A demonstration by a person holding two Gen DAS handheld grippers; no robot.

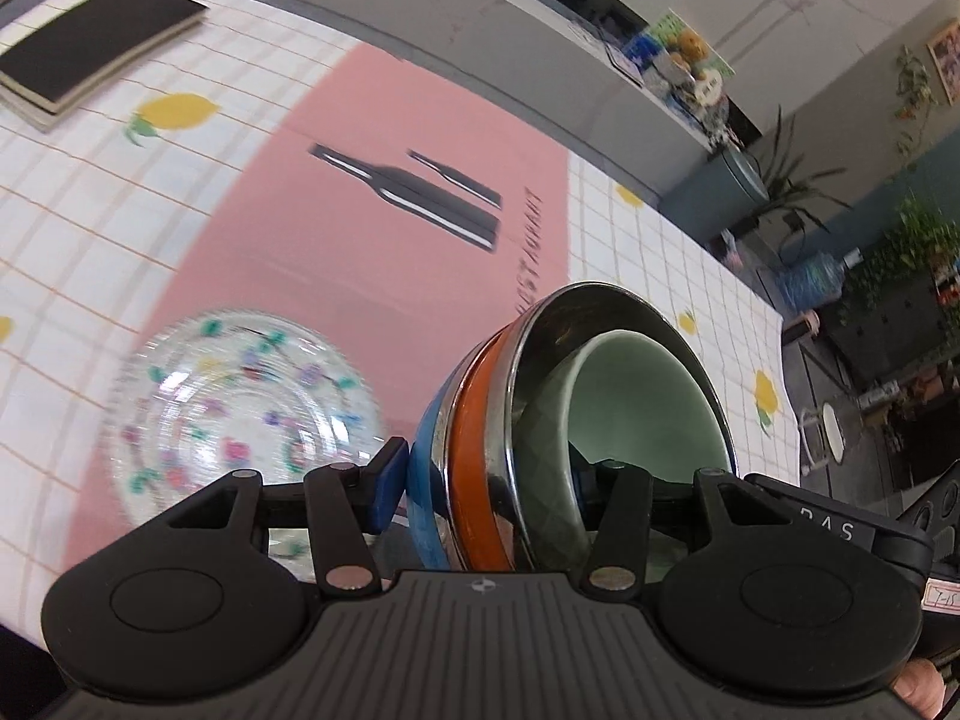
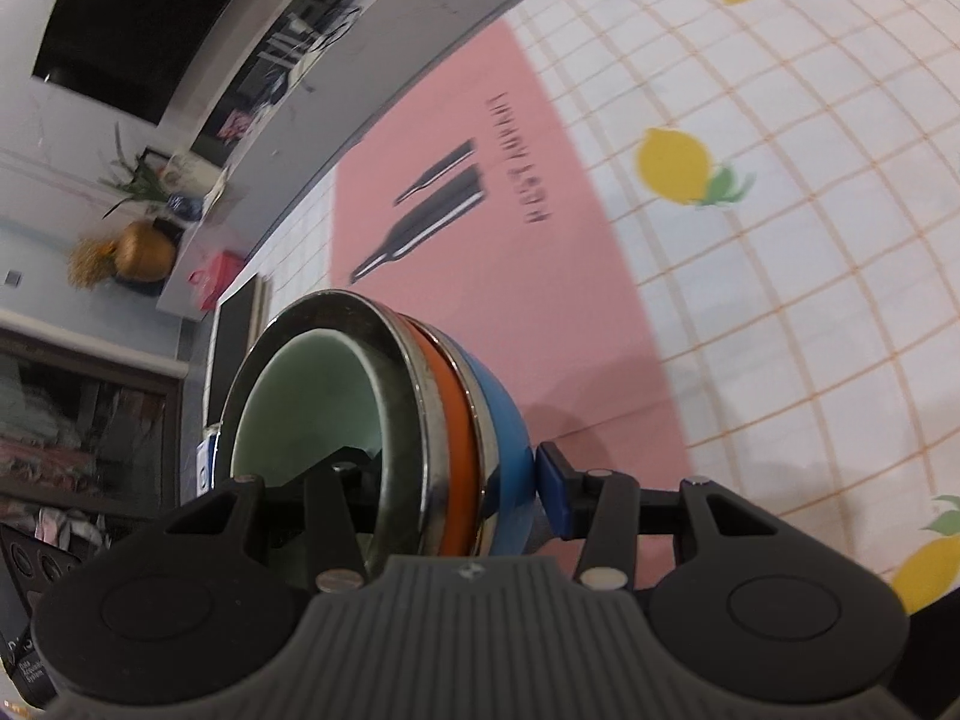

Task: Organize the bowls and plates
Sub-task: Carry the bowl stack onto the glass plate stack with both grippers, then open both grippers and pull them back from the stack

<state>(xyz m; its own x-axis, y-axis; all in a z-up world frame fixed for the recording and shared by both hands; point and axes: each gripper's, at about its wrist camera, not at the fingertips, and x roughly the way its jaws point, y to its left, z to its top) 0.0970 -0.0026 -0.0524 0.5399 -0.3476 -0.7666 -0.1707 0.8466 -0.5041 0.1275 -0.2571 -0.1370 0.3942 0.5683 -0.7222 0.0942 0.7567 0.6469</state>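
A nested stack of bowls (image 1: pixel 510 432), blue outermost, then orange, steel and a pale green one inside, is held tilted on its side above the pink placemat (image 1: pixel 384 228). My left gripper (image 1: pixel 492 480) is shut on the stack's rim, one finger inside the green bowl, one blue pad on the blue wall. My right gripper (image 2: pixel 450 480) is shut on the same stack (image 2: pixel 384 420) from the opposite side. A clear glass plate with a flower pattern (image 1: pixel 240 414) lies on the placemat left of the stack, below it.
The table carries a white grid cloth with lemons (image 2: pixel 780 240). A black notebook (image 1: pixel 90 42) lies at the far left corner. A grey counter edge (image 1: pixel 480 30) runs behind the table. Plants and shelves stand beyond the table's right end (image 1: pixel 900 270).
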